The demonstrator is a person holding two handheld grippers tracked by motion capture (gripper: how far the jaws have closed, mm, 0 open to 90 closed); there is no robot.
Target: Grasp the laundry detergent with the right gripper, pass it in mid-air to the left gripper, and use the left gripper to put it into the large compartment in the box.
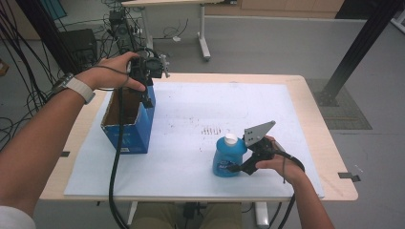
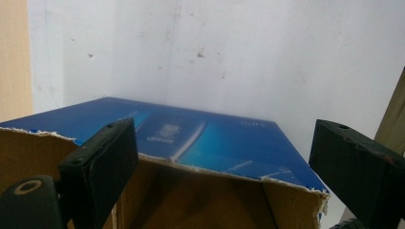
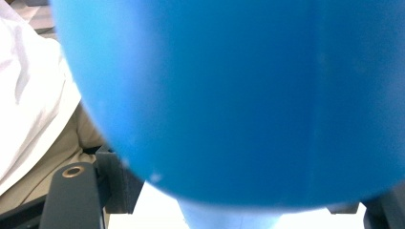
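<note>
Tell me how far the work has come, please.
Done: the box stands open, with the left claw at its rim, jaws apart. In hand: the right claw is around the bottle, which stands on the table. Left: moving the bottle, probably into the box.

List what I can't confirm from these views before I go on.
- Right claw grip on the blue bottle: high view too small; right gripper view blurred by the bottle itself.
- Bottle label text: too small.
- Inside the blue box: high view angle hides its floor; left gripper view cut off.
</note>
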